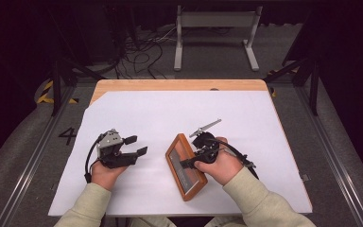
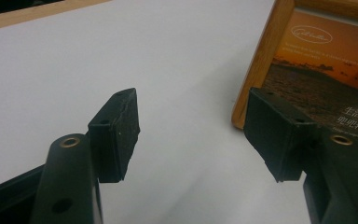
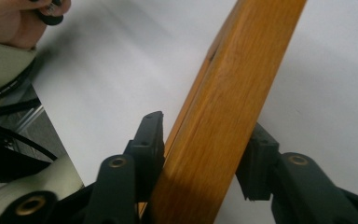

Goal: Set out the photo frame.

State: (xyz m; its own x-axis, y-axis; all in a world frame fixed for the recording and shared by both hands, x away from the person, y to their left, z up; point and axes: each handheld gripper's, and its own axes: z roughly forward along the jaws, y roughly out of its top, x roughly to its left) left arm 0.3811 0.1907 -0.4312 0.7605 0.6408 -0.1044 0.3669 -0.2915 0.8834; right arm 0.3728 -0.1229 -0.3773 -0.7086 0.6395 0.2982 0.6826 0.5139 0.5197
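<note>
A rectangular, smooth-grained wooden picture frame (image 1: 185, 166) is laid on the white paper sheet (image 1: 160, 113) and clamped across one rail by the right gripper (image 3: 204, 156); the left gripper (image 1: 136, 145) is held released beside it.

Bright tabletop, dark surround; gripper views soft, slightly blurred.

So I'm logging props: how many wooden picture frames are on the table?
1. The wooden picture frame lies on the white sheet near the front edge, with the right gripper straddling its side rail.
</note>
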